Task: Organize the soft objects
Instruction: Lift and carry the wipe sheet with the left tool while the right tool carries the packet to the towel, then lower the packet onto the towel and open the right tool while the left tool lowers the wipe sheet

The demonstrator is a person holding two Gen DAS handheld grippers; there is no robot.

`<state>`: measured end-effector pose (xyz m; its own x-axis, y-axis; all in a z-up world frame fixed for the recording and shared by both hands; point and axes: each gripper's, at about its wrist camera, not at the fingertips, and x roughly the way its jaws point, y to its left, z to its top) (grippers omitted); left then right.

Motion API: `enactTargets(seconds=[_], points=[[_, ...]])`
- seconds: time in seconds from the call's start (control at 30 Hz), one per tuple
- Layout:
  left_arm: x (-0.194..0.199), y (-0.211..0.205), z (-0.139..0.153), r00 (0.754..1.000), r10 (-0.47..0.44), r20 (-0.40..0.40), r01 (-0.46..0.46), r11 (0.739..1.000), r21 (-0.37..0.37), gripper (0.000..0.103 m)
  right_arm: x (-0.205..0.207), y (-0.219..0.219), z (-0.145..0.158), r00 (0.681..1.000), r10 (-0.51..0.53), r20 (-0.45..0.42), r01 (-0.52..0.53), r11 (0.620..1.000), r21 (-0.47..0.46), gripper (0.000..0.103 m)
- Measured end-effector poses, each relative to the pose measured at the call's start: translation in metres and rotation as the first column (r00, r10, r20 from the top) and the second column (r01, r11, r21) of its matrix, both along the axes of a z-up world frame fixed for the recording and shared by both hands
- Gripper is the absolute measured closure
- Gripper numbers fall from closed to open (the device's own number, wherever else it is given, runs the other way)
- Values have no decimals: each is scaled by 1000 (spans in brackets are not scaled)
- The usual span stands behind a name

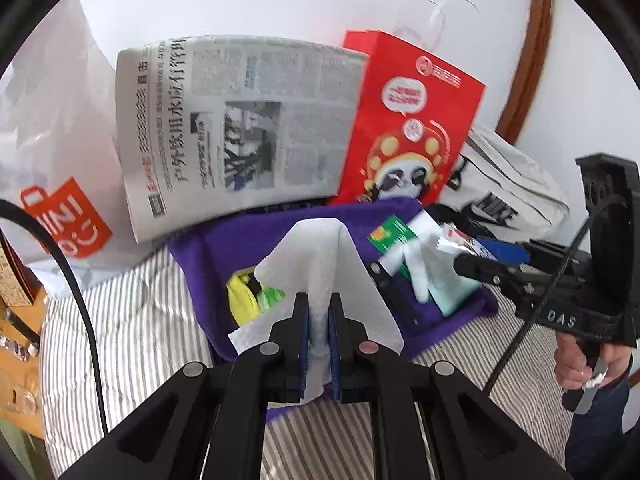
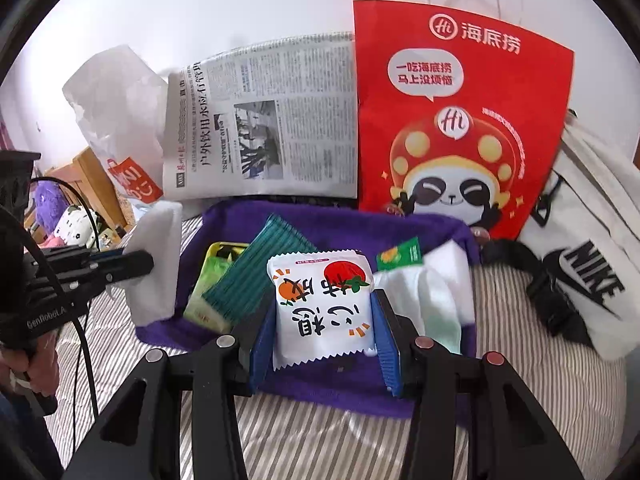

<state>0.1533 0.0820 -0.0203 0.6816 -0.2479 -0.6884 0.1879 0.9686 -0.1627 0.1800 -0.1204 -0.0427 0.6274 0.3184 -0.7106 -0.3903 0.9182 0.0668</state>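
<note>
Sorting step: left gripper (image 1: pixel 319 320) clamps a tissue (image 1: pixel 320 248); right gripper (image 2: pixel 324 332) clamps a snack packet (image 2: pixel 324 304) (both lifted). Next, each needs placing on the purple cloth (image 2: pixel 332 216) at twelve o'clock.

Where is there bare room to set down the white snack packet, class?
Free: striped sheet in front of the purple cloth tray, and between tray and white Nike bag. Crowded: inside the tray, with green packet and tissues.

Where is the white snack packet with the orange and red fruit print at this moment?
In the right wrist view, the white snack packet is held at centre between the pads of the right tool, above the purple towel, with the teal packet to its left.
</note>
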Motion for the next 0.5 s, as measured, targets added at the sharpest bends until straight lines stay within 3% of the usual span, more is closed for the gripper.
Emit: enactTargets(seconds=[0.5], points=[[64, 28, -26, 997, 62, -52, -65, 997, -43, 94, 49, 7, -31, 995, -12, -102, 6, 998, -59, 58]])
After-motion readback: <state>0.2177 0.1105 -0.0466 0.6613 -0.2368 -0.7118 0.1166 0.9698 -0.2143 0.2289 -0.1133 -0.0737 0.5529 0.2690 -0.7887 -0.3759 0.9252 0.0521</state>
